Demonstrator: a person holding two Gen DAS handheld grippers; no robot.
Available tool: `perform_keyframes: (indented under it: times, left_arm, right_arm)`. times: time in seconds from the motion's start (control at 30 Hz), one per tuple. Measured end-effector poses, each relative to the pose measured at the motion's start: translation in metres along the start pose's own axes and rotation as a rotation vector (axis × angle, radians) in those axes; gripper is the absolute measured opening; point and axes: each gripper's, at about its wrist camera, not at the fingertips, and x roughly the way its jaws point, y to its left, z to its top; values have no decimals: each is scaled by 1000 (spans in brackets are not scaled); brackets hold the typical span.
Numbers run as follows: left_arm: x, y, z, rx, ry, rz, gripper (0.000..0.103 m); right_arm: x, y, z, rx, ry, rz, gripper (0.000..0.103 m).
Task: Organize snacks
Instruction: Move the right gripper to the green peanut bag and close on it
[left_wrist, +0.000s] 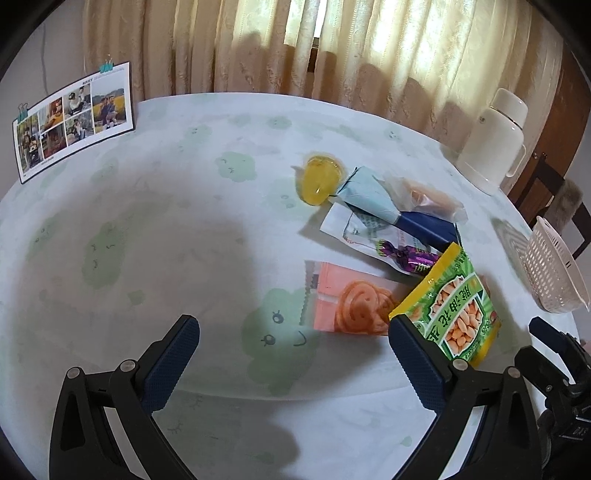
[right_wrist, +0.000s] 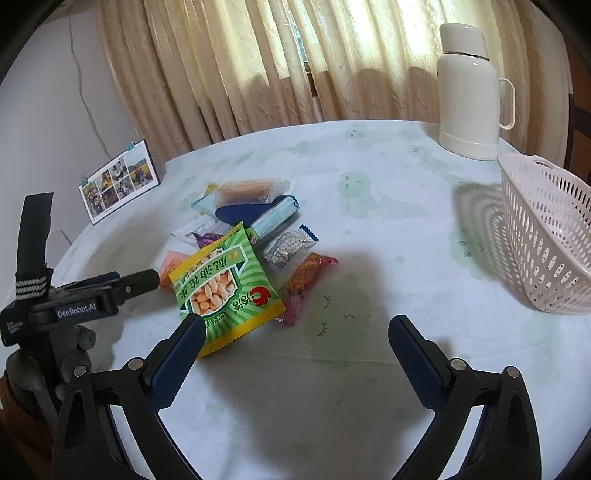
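Observation:
A heap of snacks lies on the tablecloth: a green peanut bag (left_wrist: 454, 310) (right_wrist: 225, 284), a pink packet (left_wrist: 351, 302), a purple candy (left_wrist: 406, 258), a yellow jelly cup (left_wrist: 319, 179), a blue-and-white pouch (left_wrist: 373, 195) and a silver wrapped sweet (right_wrist: 291, 245). An orange-red wrapped snack (right_wrist: 304, 278) lies beside the bag. My left gripper (left_wrist: 295, 343) is open over the cloth, its right finger just in front of the peanut bag. My right gripper (right_wrist: 295, 332) is open with nothing between its fingers; its left finger overlaps the bag's near corner. A white slotted basket (right_wrist: 546, 236) (left_wrist: 550, 269) stands at the right.
A white thermos jug (right_wrist: 471, 92) (left_wrist: 491, 136) stands at the back right near the curtain. A photo card stand (left_wrist: 74, 118) (right_wrist: 118, 184) sits at the back left. The left gripper's body (right_wrist: 74, 302) shows at the right wrist view's left edge. A wooden chair (left_wrist: 546, 173) stands beyond the table.

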Motion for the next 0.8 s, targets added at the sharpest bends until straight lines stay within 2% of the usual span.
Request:
perform_keyframes:
  times: [0.23,0.37,0.53,0.67,0.8]
  left_arm:
    - [-4,5,-1,-19,-15,10,101]
    - [-9,17,0,-42,-34,45,101]
    - [-7,28,1,-84,-20,59,101]
    - [-9,30,1,-83,-26,75,101]
    - [-8,30,1,-86,-16,75,101]
  right_arm:
    - [6,7,1,-40,35,-44,99]
    - [12,26,6,-123,52,-77,99]
    - [21,53,13,-199,58,-72,99]
    - [39,74,16,-292,85,-109,99]
    - [53,85,16,-357,123,-106,99]
